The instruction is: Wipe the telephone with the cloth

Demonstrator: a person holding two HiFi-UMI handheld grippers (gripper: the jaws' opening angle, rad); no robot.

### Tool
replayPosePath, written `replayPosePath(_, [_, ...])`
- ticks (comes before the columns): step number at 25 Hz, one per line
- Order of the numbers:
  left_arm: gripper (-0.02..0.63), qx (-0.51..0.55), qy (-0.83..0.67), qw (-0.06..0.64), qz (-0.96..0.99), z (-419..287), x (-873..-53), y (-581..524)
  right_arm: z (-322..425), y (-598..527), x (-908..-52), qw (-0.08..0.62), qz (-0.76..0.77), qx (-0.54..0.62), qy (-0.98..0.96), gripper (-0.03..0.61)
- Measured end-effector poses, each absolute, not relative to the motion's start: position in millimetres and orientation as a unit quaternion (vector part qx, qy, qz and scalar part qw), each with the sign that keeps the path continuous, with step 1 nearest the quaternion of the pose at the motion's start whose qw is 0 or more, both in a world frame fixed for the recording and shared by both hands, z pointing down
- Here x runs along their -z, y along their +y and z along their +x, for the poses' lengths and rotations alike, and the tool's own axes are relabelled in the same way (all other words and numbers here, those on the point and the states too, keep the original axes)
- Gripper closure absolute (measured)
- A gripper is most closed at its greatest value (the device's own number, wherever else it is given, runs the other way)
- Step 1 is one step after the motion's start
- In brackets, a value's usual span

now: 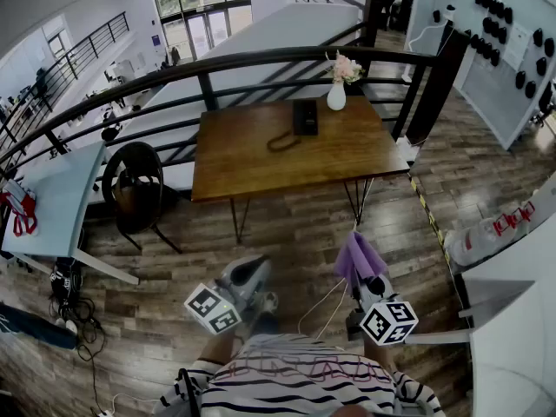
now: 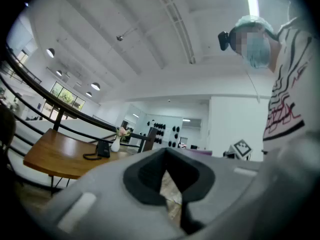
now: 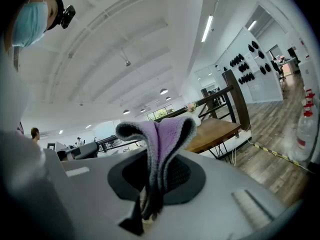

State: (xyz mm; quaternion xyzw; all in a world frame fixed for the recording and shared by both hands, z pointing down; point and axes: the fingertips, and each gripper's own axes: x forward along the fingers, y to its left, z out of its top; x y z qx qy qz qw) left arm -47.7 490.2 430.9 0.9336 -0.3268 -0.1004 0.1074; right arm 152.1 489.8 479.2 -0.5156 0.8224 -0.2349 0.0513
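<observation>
Since the telephone (image 1: 305,116) is a hard black box with a loose top part and a curly cord (image 1: 282,142), I think it will slide or tip if it is pushed hard. It sits far ahead of both sets of fingers, well out of reach, near the back edge of the brown table (image 1: 243,168). A good place to hold it, I guess, is by the sides of its body. Pulling the cord would only stretch it and drag the telephone.

The cloth (image 3: 161,134) is purple, soft and floppy. It looks very light and will bend any way it is pushed, so it can rub over buttons and corners. The right gripper (image 3: 148,206) pinches it at the bottom. Most of the cloth sticks up past the fingertips and folds over. That loose part is the part to wipe with.

The left gripper (image 2: 175,204) has its fingers pressed together with nothing between them. It is held low, near the right one, in front of the person's striped shirt (image 1: 295,380).

Beside the telephone, also far ahead of the fingers, stands a white vase (image 1: 336,96) with pink flowers. It looks easy to knock over, so wiping on that side should be gentle. No wiping has begun.
</observation>
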Motion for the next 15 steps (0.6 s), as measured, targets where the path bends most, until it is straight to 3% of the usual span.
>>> replayPosePath(15, [0.612,0.105,-0.329,0.12,0.931,-59.6,-445.3,416.2,137.2,421.7,-480.2,0.062,-0.518,0.241,0.818,0.543])
